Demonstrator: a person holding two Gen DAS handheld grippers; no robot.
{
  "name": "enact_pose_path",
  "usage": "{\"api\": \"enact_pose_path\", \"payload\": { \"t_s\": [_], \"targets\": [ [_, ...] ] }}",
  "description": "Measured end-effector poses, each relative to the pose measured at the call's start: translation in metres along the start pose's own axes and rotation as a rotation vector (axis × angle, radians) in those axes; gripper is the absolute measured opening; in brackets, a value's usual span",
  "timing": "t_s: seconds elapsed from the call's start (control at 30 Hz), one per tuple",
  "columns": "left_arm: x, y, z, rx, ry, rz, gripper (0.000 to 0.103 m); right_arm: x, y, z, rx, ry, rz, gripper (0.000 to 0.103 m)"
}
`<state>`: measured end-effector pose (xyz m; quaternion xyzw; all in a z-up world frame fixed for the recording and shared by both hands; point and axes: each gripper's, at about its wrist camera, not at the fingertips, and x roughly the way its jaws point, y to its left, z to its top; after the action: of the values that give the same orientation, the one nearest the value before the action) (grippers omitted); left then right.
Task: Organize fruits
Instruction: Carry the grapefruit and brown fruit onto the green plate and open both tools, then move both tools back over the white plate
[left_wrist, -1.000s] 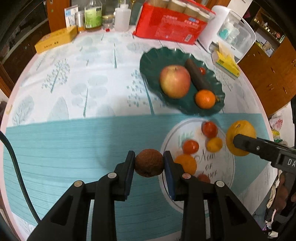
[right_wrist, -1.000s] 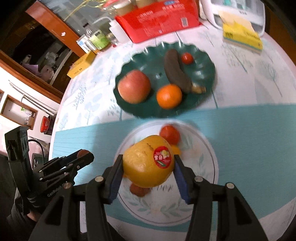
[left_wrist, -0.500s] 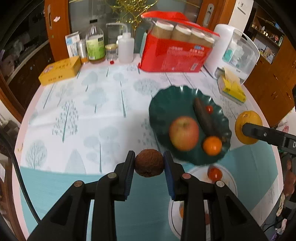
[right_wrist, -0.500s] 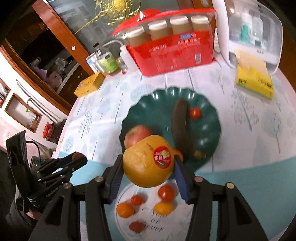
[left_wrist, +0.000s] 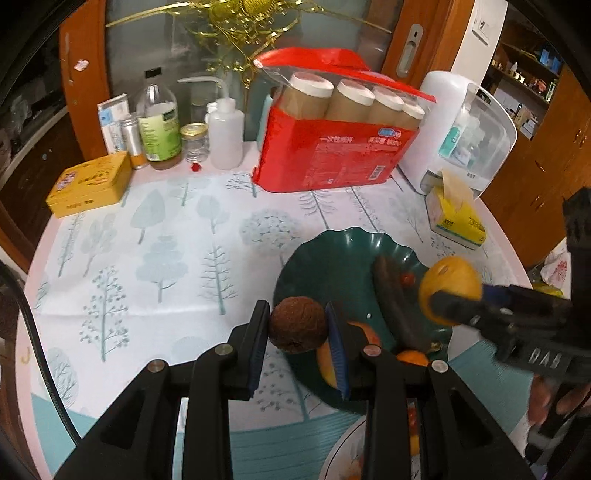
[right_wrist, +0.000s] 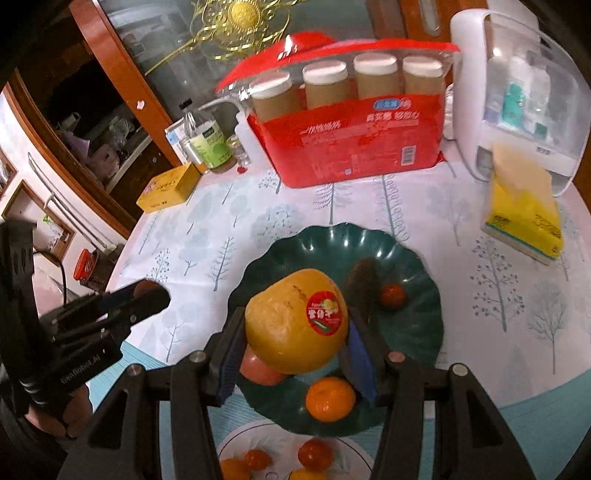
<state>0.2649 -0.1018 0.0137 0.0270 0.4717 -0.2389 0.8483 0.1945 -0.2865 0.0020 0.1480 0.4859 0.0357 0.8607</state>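
Note:
My left gripper (left_wrist: 297, 325) is shut on a small brown round fruit (left_wrist: 298, 323) and holds it above the near left rim of the dark green scalloped plate (left_wrist: 332, 258). My right gripper (right_wrist: 295, 332) is shut on a large yellow citrus with a red sticker (right_wrist: 295, 321), held over the green plate (right_wrist: 417, 332). That plate holds a red apple (right_wrist: 258, 371), an orange mandarin (right_wrist: 330, 398), a dark banana (right_wrist: 364, 286) and a small red tomato (right_wrist: 392, 295). A white plate (right_wrist: 354, 452) nearer me holds several small red and orange fruits.
At the back stand a red pack of jars (left_wrist: 332, 147), bottles (left_wrist: 159, 125), a yellow tin (left_wrist: 90, 182), a white appliance (left_wrist: 461, 133) and a yellow tissue pack (left_wrist: 458, 218). The round table's edge (left_wrist: 22, 317) curves along the left.
Both grippers have moved forward from over the white plate to over the green plate, each still holding its fruit. The yellow citrus now hangs above the apple.

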Motion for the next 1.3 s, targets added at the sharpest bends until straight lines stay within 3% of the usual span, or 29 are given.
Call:
{"api": "enact_pose_path", "payload": {
  "t_s": [0.4,0.77,0.93,1.1,1.3],
  "targets": [
    [0.065,0.008,0.000,-0.078,0.120,-0.089,0.030,0.050,-0.002,-0.008,-0.024,0.017,0.039,0.052],
    [0.096,0.011,-0.003,-0.107,0.176,-0.101,0.031,0.073,-0.010,-0.013,0.032,0.056,0.038,0.054],
    [0.093,0.014,-0.001,-0.125,0.181,-0.084,0.047,0.075,-0.011,-0.013,0.037,0.069,0.013,0.055],
    [0.075,0.017,0.000,-0.137,0.159,-0.057,0.051,0.062,-0.013,-0.011,0.047,0.033,0.022,0.061],
    [0.040,0.013,-0.001,-0.132,0.111,-0.027,0.054,0.036,-0.001,-0.011,0.045,-0.012,0.029,0.061]
  ]
}}
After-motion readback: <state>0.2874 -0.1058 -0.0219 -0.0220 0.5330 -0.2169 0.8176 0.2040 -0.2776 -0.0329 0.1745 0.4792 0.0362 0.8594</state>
